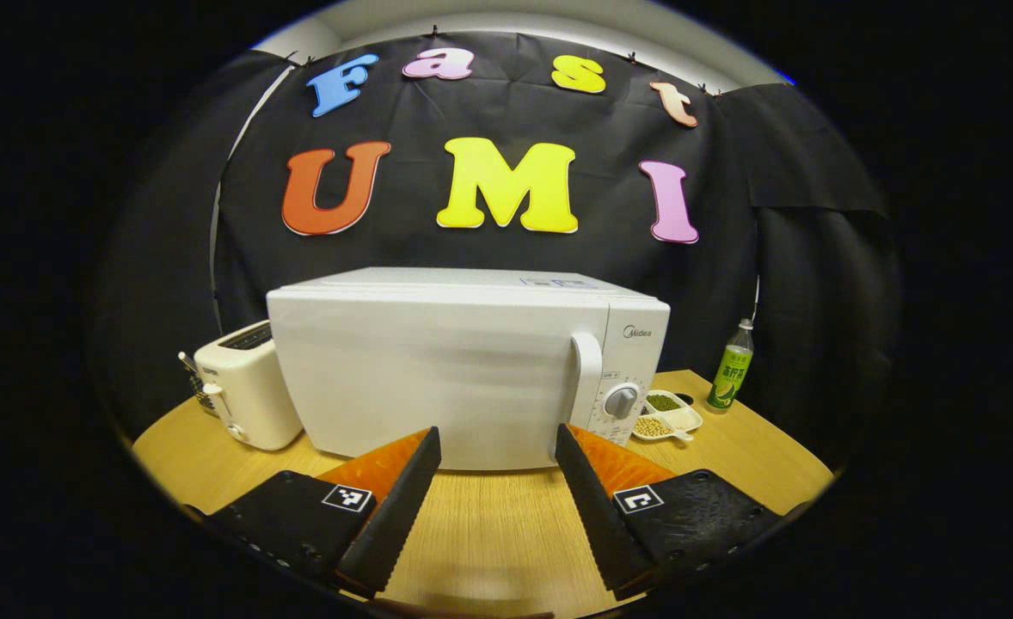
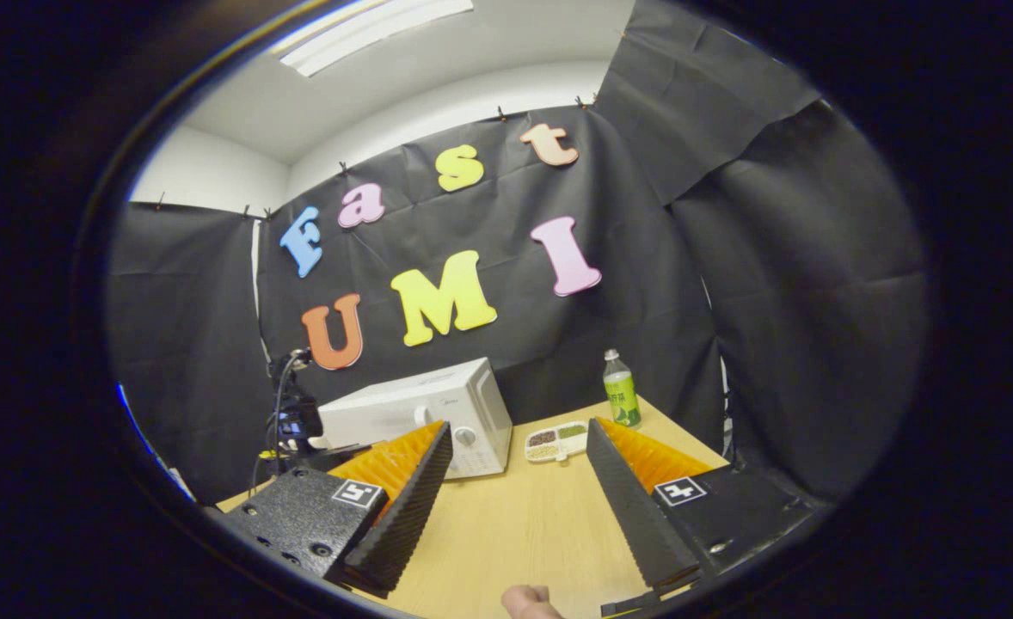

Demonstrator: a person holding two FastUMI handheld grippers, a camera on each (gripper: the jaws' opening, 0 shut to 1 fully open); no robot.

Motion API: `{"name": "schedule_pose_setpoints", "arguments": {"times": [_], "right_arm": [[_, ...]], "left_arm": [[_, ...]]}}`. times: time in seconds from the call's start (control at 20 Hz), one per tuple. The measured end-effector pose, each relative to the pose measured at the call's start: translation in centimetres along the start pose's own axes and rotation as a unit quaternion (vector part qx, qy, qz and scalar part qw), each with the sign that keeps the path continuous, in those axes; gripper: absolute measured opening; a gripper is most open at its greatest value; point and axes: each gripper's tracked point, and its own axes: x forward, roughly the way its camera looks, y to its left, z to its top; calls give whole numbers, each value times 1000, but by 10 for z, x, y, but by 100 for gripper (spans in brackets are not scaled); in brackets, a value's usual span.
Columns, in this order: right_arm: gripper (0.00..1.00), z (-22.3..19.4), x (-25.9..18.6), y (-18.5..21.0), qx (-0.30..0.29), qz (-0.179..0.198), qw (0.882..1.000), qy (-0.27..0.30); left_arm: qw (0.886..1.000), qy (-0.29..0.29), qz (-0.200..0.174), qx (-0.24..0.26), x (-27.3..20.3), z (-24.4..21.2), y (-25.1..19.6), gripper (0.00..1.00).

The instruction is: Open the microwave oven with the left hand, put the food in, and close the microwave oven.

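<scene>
Microwave (image 1: 438,370) on bench (image 1: 489,524), door closed, handle (image 1: 586,378) and dial (image 1: 621,401) at its right end. Toaster (image 1: 244,387) just beside it on the left. Food dish (image 1: 668,416), divided into compartments of beans, near the dial side; bottle (image 1: 732,364) upright beyond the dish. My left claw (image 1: 495,443) released, fingers spread, empty, facing the microwave front. My right claw (image 2: 519,438) released too, empty, over bare bench, with microwave (image 2: 420,413), dish (image 2: 555,441) and bottle (image 2: 620,389) ahead of it. Fingertip (image 2: 528,602) at the bottom edge of the right gripper view.
</scene>
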Motion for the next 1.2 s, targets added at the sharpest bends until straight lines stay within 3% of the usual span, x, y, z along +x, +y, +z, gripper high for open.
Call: {"name": "schedule_pose_setpoints", "arguments": {"times": [0.05, 0.1, 0.6, 0.75, 0.95, 1.15, 1.2], "right_arm": [[100, 5, -3, 6, -8, 0, 1000, -3], [100, 12, -7, 11, -14, -2, 1000, -6], [99, 96, -39, 57, -30, -7, 998, -51], [100, 124, -48, 76, -34, 1, 997, -72], [100, 136, -63, 95, -43, 8, 996, -84], [99, 123, -78, 108, -56, 24, 996, -72], [91, 120, -80, 112, -63, 30, 995, -69]], "left_arm": [[1000, -3, 0, 8, -20, 7, -2, 77], [1000, -12, 0, 14, -40, 16, -3, 94], [994, -89, 60, 17, -232, 117, 34, 94], [988, -111, 104, 28, -266, 137, 56, 94], [988, -128, 89, 1, -296, 144, 53, 95], [986, -142, 80, -16, -322, 137, 55, 95], [986, -143, 83, -10, -325, 135, 56, 84]]}}
